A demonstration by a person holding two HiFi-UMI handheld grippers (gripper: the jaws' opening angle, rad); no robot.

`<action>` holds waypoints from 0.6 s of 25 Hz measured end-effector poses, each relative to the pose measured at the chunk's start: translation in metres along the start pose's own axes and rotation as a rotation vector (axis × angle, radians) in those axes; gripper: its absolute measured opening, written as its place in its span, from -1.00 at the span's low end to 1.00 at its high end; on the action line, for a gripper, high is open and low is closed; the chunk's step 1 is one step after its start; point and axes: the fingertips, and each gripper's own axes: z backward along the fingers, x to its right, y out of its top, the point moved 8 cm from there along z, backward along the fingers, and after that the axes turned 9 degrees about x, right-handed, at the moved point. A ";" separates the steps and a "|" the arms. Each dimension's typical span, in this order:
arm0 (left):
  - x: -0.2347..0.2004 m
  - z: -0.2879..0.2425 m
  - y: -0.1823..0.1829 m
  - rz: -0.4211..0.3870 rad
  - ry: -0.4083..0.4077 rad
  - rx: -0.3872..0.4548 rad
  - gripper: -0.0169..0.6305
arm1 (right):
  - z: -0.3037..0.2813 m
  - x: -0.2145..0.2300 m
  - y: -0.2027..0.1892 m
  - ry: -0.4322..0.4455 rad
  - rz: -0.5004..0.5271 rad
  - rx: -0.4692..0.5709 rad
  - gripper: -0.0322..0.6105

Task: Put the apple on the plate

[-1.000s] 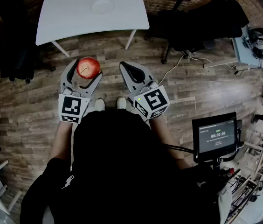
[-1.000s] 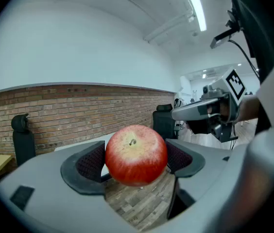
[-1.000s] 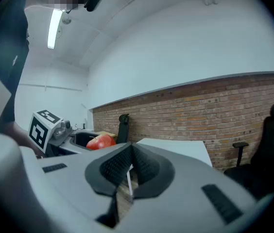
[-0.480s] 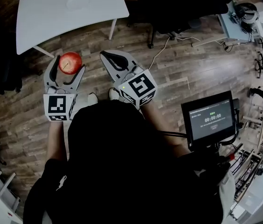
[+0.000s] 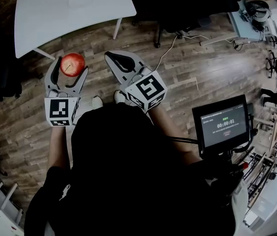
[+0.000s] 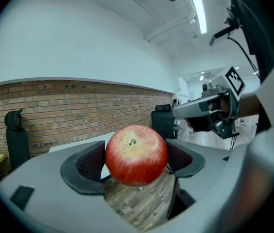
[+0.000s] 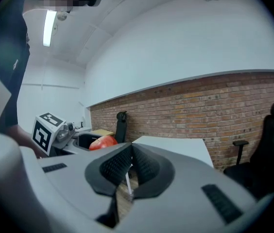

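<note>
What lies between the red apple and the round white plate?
Head view: only brown wooden floor and bare white tabletop separate the red apple from the round white plate.

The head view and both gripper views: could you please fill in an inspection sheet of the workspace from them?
Surface: white table, ahead of the person, beyond both grippers.
Job's things: apple held over the floor, not yet at the table; plate on the table, bare.
Clutter: nothing seen on the table apart from the plate.
Grippers: left gripper shut on the apple; right gripper shut, empty.
Cables: a light cable trails across the wooden floor near the office chair.
Surroundings: brick wall; screen showing a timer at the person's right.
</note>
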 end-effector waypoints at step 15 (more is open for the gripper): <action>-0.048 0.015 -0.027 0.018 0.007 -0.017 0.28 | -0.004 0.010 -0.021 -0.132 -0.011 -0.053 -0.89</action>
